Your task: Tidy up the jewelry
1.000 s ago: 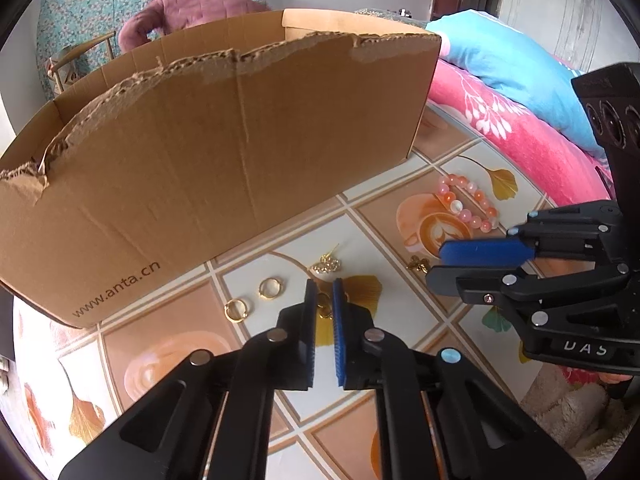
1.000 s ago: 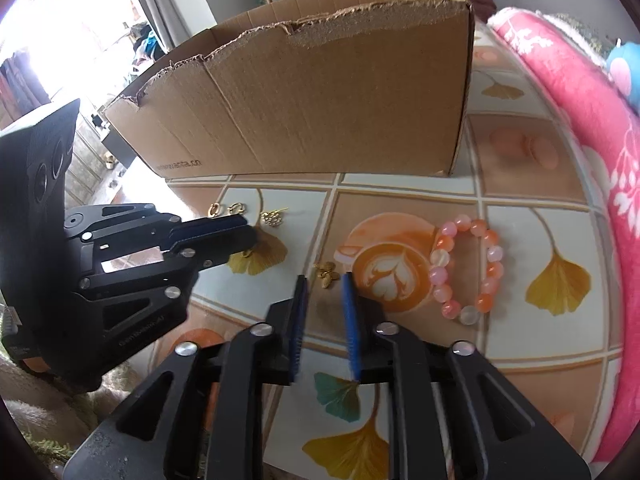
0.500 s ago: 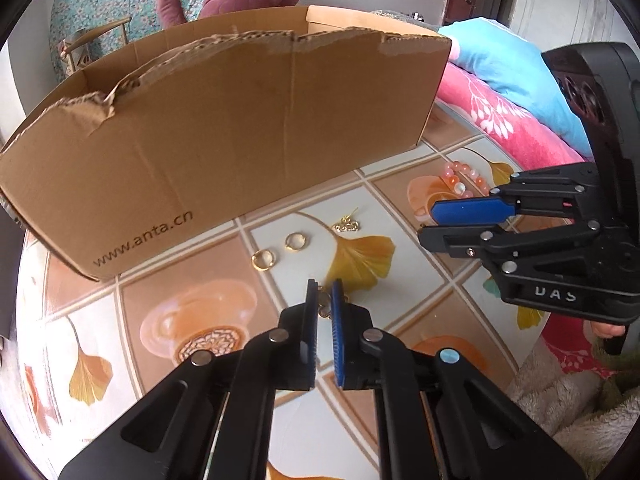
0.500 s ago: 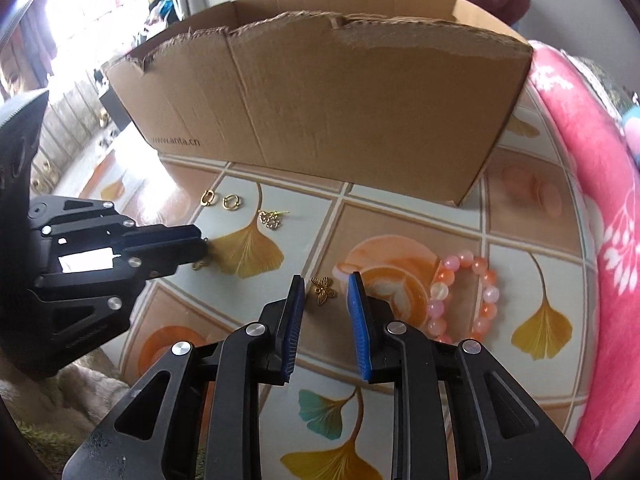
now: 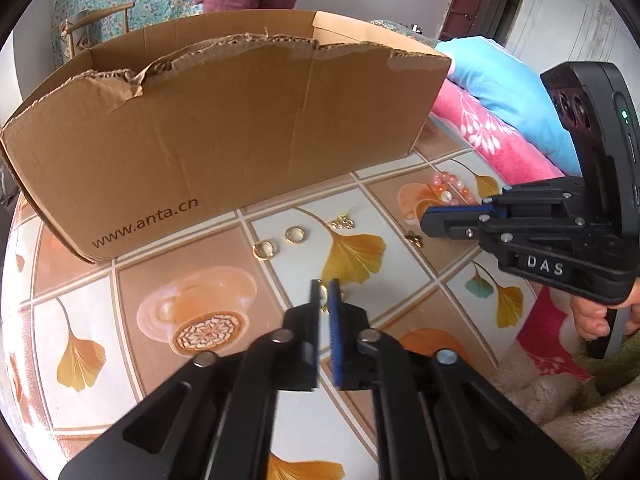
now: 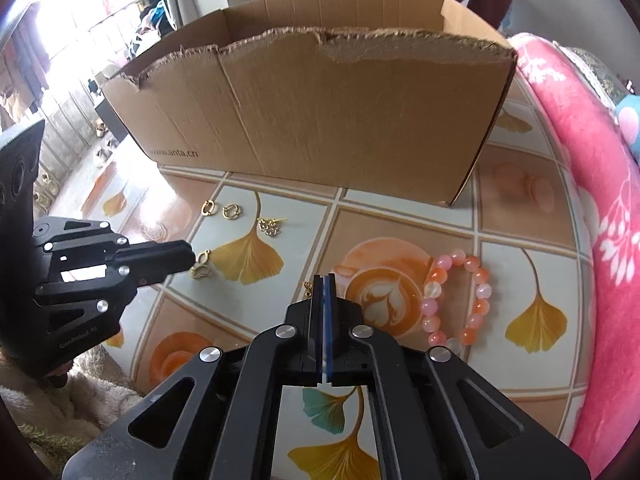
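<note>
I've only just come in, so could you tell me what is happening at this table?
A person is sorting jewelry on the table beside a cardboard box, a hand-held gripper in each hand. The left hand-held gripper has just been opening its jaws, with a gold earring between them. The right hand-held gripper has just been closing at a small gold charm; whether it is pinched is unclear. A pink bracelet lies untouched.

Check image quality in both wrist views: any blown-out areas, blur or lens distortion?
Right wrist view: the window at upper left is overexposed, and glare washes the table below it. Left wrist view: evenly lit, no blown-out patch. Both views: fisheye bends the cardboard box into a curve, dark vignette in the corners, jewelry sharp.
</note>
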### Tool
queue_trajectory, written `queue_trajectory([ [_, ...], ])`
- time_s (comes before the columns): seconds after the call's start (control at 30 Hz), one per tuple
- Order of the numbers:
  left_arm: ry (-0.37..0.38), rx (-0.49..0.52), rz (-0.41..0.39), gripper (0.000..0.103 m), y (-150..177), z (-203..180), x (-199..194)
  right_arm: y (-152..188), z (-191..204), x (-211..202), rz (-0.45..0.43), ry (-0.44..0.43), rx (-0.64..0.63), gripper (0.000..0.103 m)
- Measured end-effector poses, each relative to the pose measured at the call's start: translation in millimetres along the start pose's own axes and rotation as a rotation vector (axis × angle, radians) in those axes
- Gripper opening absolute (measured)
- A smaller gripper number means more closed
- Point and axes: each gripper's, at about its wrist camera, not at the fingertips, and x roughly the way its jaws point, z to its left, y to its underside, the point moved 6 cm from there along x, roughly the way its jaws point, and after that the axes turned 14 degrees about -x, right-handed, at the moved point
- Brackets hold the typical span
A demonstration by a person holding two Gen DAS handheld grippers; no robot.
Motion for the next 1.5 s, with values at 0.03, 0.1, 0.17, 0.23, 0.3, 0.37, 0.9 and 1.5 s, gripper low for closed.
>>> queue_trajectory([
  [0.03, 0.009, 0.005, 0.006, 0.028, 2, -1, 0, 0, -1, -1, -0.004, -0.003, 0.001, 0.003],
  [0.1, -0.004, 0.02, 0.009, 0.038, 4, -2, 0, 2, -4, -4, -0.003, 0.003, 0.001, 0.009],
  [0.17, -0.019, 0.041, 0.015, 0.038, 6, -5, 3, 2, -4, -4, -0.007, 0.005, 0.003, 0.012],
  [0.23, -0.031, 0.068, 0.011, 0.038, 7, -7, 5, 2, -3, -4, -0.011, 0.006, 0.005, 0.012],
  [0.3, -0.044, 0.084, 0.008, 0.038, 7, -9, 6, 2, -3, -6, -0.017, 0.006, 0.007, 0.012],
  [0.37, -0.068, 0.1, 0.002, 0.031, 7, -10, 8, 4, -7, -13, -0.023, 0.0, 0.011, 0.012],
  [0.9, -0.14, 0.138, -0.003, 0.01, 4, -12, 13, 13, -5, -18, -0.011, -0.011, -0.017, 0.029],
  [1.5, -0.12, 0.13, -0.01, 0.01, 6, -7, 8, 5, 13, -2, 0.055, 0.032, -0.084, 0.005],
])
